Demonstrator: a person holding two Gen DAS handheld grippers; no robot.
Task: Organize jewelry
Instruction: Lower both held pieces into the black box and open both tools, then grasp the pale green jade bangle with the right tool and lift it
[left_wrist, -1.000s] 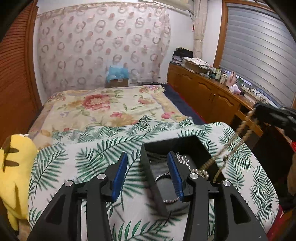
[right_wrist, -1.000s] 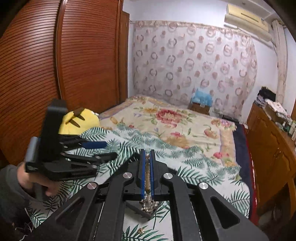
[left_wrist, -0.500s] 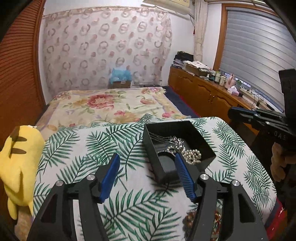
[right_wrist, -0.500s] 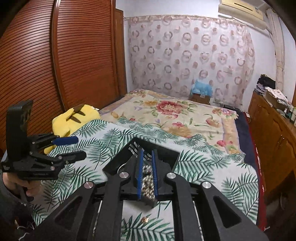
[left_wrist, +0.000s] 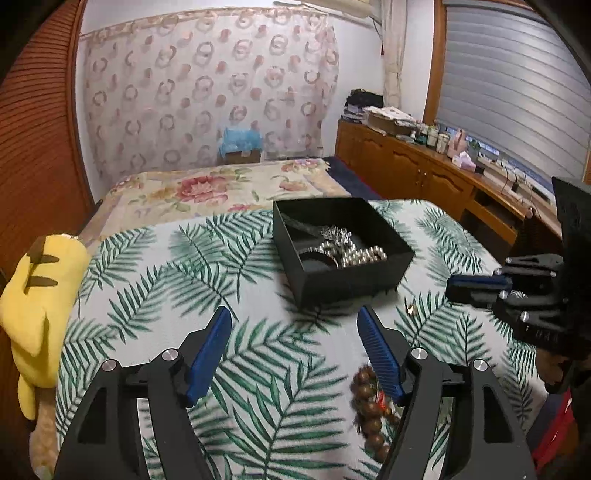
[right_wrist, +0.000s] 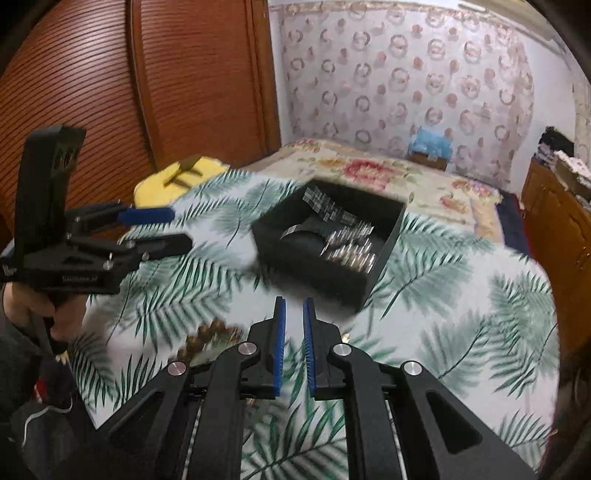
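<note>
A black open box (left_wrist: 341, 247) sits on the leaf-print cloth and holds a silver bead necklace (left_wrist: 354, 253) and a bangle; the box also shows in the right wrist view (right_wrist: 328, 240). A brown wooden bead bracelet (left_wrist: 369, 410) lies on the cloth near my left gripper's right finger and shows blurred in the right wrist view (right_wrist: 207, 334). A small gold piece (left_wrist: 410, 306) lies in front of the box. My left gripper (left_wrist: 293, 350) is open and empty, well short of the box. My right gripper (right_wrist: 293, 325) is slightly open and empty, also short of the box.
A yellow plush toy (left_wrist: 33, 306) hangs at the cloth's left edge. A floral bedspread (left_wrist: 221, 188) lies behind. Wooden cabinets (left_wrist: 424, 177) with clutter run along the right wall. A wooden wardrobe (right_wrist: 110, 92) stands on the left.
My right gripper let the bead necklace go into the box and opened a little. Both grippers pulled back from the box. The brown bracelet came into view.
</note>
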